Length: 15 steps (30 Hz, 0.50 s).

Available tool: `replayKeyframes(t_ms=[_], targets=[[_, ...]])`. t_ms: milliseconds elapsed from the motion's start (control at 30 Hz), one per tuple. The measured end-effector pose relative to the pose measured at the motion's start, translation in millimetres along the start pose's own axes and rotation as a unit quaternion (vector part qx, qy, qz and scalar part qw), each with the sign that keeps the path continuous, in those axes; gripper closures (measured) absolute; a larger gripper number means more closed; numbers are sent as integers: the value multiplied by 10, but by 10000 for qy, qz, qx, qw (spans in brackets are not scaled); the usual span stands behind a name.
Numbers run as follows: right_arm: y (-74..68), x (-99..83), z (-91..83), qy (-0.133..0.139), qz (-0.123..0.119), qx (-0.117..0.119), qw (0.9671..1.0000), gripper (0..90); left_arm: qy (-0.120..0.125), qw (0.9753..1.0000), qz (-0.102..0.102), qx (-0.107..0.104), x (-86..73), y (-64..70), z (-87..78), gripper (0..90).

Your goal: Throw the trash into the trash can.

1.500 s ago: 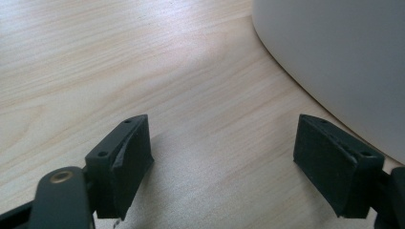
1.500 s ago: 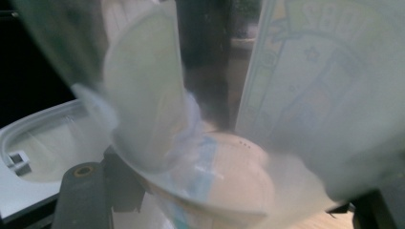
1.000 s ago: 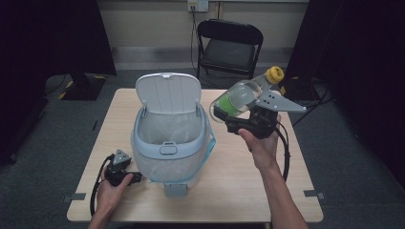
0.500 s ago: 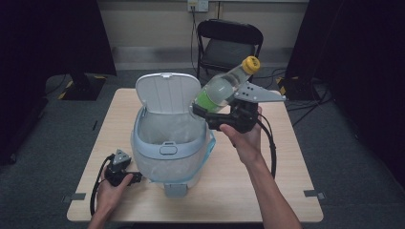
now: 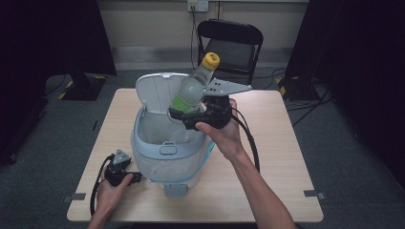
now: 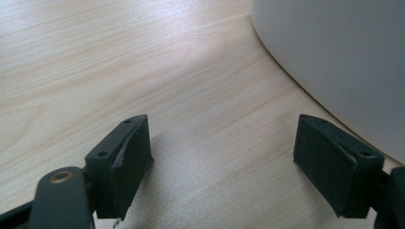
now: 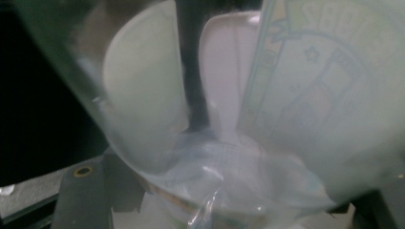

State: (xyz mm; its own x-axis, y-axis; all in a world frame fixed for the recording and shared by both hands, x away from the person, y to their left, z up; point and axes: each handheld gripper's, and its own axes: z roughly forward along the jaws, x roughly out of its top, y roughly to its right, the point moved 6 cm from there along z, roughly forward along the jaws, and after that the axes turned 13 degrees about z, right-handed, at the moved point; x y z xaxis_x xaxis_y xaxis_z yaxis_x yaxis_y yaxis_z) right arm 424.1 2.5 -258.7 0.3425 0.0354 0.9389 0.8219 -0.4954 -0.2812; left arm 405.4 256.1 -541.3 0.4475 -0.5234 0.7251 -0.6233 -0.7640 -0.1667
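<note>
overhead forward-down, gripper cameras close along jaws

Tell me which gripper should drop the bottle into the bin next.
Right. The right gripper is shut on the clear plastic bottle with the yellow cap, holding it tilted above the open pale-blue lidded bin. The left gripper rests open and empty on the wooden table beside the bin's base.
</note>
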Motion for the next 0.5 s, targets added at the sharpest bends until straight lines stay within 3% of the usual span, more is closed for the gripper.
replayKeyframes(t_ms=[367,500], targets=[[-114,-54,229,-499,-83,182,9986,273,-1,10000,0,3,0,0,0,199],[-131,-36,223,-517,-98,224,9984,264,0,10000,0,0,0,0,0,199]])
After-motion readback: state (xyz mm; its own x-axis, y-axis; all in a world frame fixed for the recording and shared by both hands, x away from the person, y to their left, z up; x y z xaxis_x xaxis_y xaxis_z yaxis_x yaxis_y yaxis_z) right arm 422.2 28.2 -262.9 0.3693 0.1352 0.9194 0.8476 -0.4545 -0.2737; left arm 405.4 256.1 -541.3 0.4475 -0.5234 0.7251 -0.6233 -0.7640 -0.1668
